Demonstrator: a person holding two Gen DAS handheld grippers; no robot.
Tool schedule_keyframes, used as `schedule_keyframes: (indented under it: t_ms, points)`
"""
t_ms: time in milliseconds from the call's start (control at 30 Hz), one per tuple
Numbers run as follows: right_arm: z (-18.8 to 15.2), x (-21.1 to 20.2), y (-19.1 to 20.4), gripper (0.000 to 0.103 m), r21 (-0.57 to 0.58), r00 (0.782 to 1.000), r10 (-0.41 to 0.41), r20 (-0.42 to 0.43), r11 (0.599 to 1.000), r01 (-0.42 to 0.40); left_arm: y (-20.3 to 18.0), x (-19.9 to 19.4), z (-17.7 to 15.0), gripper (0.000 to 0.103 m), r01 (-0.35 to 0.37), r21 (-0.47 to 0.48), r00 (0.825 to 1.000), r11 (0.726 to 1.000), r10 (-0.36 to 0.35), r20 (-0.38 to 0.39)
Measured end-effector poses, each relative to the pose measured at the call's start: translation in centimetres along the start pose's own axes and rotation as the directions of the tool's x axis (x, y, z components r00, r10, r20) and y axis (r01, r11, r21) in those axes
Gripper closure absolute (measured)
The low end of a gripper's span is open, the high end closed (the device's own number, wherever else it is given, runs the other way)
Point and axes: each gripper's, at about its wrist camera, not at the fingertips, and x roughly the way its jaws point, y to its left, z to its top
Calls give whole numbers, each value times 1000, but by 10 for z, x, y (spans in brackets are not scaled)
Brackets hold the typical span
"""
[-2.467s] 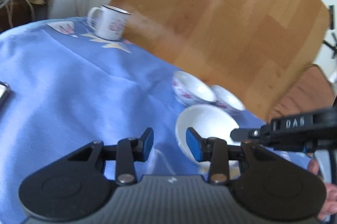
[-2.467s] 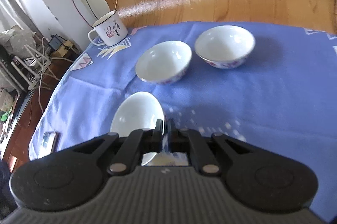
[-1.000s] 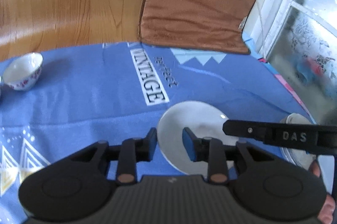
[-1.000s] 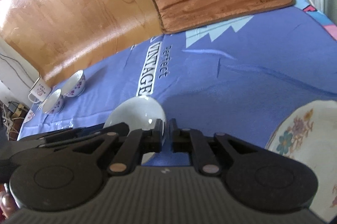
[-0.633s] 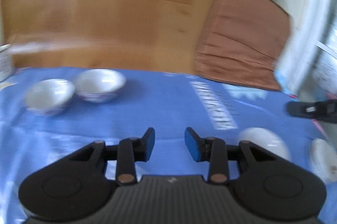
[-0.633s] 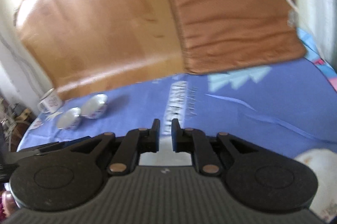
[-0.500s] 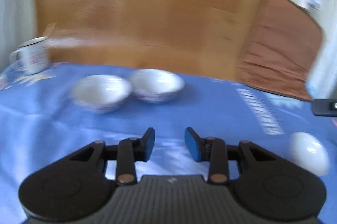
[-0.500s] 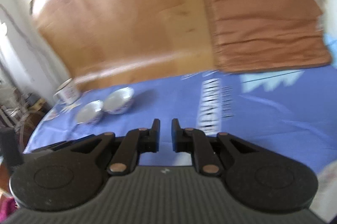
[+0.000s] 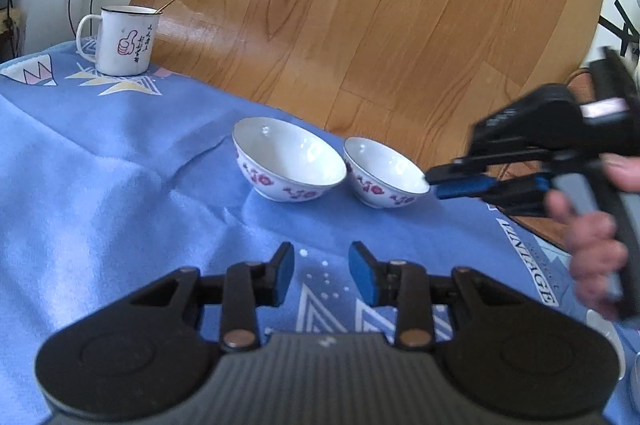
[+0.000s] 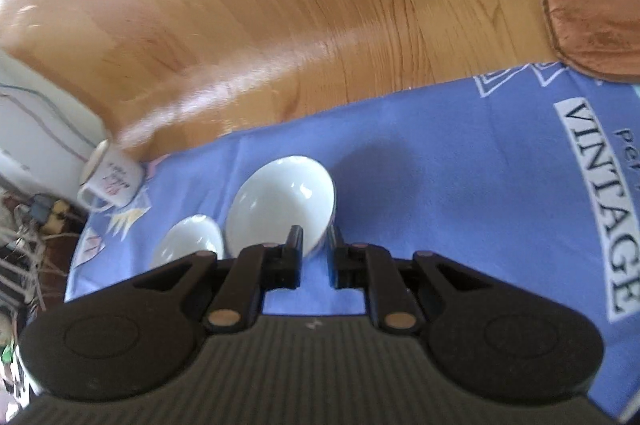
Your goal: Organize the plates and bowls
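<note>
My right hand-held gripper (image 10: pixel 313 252), jaws apart and now empty, hides the near bowl's (image 10: pixel 280 201) rim; left hand-held gripper (image 9: pixel 322 265) gapes empty.

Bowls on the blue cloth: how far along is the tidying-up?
Done: nothing that shows here. The left-hand bowl and right-hand bowl stand side by side on the cloth, unstacked. In hand: the right gripper has its jaws at the right-hand bowl's rim, apparently not yet clamped. The left gripper is open and empty. Left: both bowls need picking up and putting away.
</note>
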Motion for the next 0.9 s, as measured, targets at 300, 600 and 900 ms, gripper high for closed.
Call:
schedule_keyframes:
  t_ms: [300,600,900]
  points:
    - [5,18,-2,95,12,998,-54,-26,998,54,2,0,1,72,7,-6,1000,1000,-7,2]
    - [-32,-30,-7,95,-66,997,-2,-77,998,-3,8,-2,2,72,13,-41,1000,999,-12,9]
    - [-108,-102,-35,95,-135,987,51,-152,988,-72,-8,-18,-2,72,62,9,998,998,-62,-25]
